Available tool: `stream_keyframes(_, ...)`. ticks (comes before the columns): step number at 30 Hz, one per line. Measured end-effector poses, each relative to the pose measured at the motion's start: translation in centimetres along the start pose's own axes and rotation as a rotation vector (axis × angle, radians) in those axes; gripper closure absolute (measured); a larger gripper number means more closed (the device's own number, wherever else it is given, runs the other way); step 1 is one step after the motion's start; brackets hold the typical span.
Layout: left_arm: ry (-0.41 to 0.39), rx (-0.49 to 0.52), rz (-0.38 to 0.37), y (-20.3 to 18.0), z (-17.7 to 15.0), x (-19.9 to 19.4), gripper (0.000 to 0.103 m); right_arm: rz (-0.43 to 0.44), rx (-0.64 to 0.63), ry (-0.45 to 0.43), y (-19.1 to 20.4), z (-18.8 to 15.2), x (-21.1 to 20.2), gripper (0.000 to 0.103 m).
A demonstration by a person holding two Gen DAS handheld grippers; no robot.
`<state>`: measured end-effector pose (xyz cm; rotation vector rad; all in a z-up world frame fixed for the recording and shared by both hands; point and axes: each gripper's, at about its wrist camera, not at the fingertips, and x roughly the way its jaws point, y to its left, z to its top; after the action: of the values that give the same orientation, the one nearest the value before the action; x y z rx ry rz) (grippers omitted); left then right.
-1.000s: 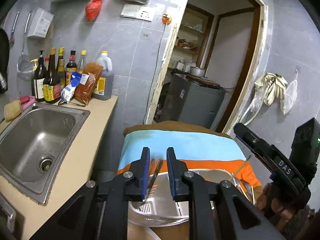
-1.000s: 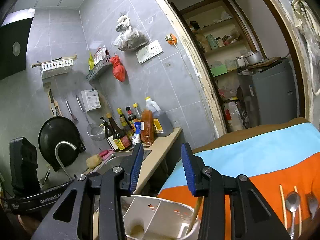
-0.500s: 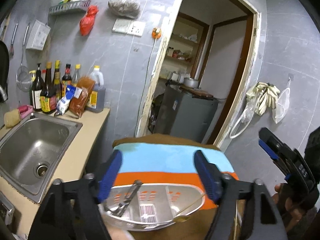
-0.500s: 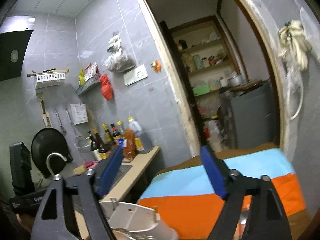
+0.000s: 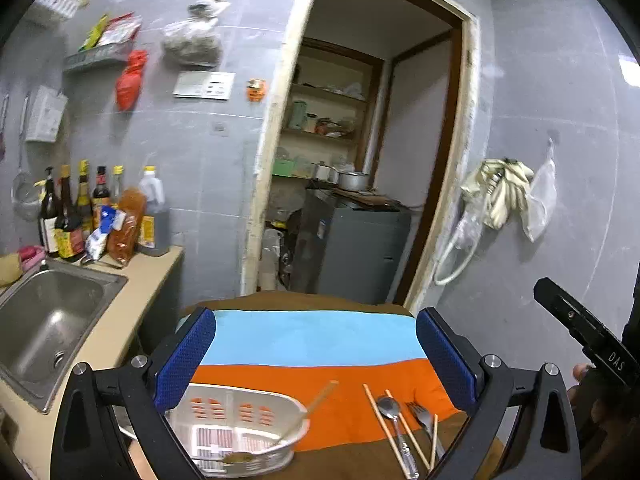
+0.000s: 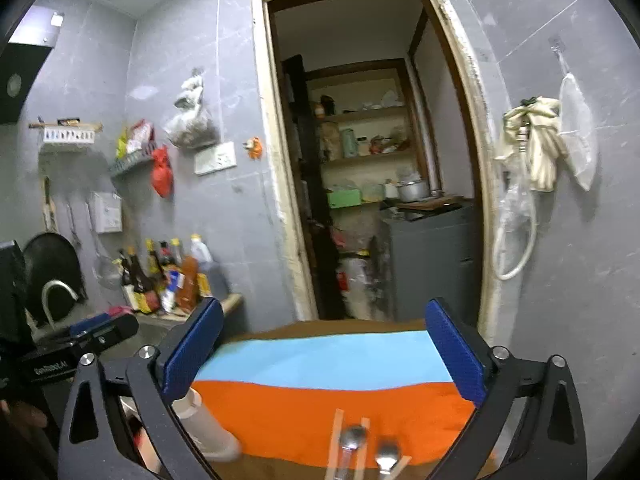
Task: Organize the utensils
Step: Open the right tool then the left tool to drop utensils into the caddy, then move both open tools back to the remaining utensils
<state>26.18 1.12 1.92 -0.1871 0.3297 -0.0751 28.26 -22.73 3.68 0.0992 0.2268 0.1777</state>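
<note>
Striped cloth (image 5: 312, 340): white slotted basket (image 5: 240, 428), wooden spoon (image 5: 308, 408) inside.

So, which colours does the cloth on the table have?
The cloth has a light blue band and an orange band, with brown at its edges; the left wrist view shows it best.

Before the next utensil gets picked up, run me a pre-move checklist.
1. Left tool empty: ok, jaws opening, nothing between them.
2. Right tool empty: ok, jaws opening, nothing between them.
3. White basket on the cloth and reachable: ok, at the near left of the orange stripe.
4. Utensils left to sort: ok, chopsticks, spoon and fork lie together, right of the basket.
5. Basket has room: ok, one wooden utensil leans out; its left compartment is hidden by the tool.
6. Pieces overlap: cannot tell, they lie close together.
</note>
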Motion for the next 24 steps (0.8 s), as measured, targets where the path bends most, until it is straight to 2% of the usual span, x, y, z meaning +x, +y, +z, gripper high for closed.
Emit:
stream_keyframes(6,0.027,0.048,-0.021,-4.4,-1.4,1.4,0.002,-0.045,0.0,0.06,-4.1,-0.8,-0.6,0.002)
stream_keyframes(14,0.087,0.042,-0.03,-8.3,-3.6,3.4,0.002,-0.055,0.036,0.136,-9.8,-2.6,-0.5,0.002)
stream_keyframes(24,0.176,0.044,-0.006,-10.3,-6.7,6.5,0.002,-0.049,0.104,0.241,-14.0,-6.7,2.1,0.002)
